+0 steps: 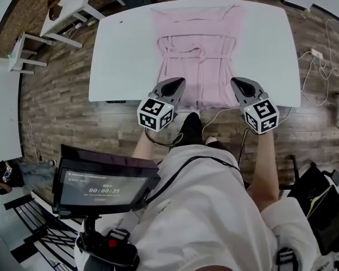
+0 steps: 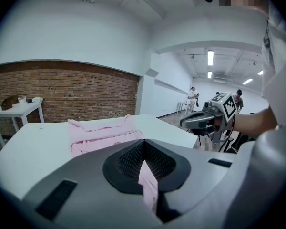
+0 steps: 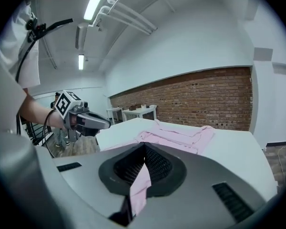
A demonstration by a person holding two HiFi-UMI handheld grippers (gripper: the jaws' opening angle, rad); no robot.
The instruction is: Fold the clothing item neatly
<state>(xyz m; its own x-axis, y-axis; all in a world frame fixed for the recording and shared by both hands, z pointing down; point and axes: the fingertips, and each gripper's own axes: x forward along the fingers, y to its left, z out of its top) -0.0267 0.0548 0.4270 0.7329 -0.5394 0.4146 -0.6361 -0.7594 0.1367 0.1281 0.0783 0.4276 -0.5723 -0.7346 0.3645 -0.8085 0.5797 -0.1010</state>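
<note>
- The left claw (image 1: 170,88) is clamped shut on a pinch of the pale pink fabric garment (image 1: 198,44). The right claw (image 1: 244,88) bites the same near edge, off to its right.
- The garment lies spread ahead of both claws on the white rectangular desk (image 1: 118,49).
- Each bite looks thin, so a sharp lift could probably pull the cloth free.
- If one claw travels ahead of the other, the fold would likely come out skewed or wrinkled.

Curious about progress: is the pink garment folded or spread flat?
Partly folded: the pink garment lies on the table with layers doubled over its middle; left gripper and right gripper pinch its near edge.
</note>
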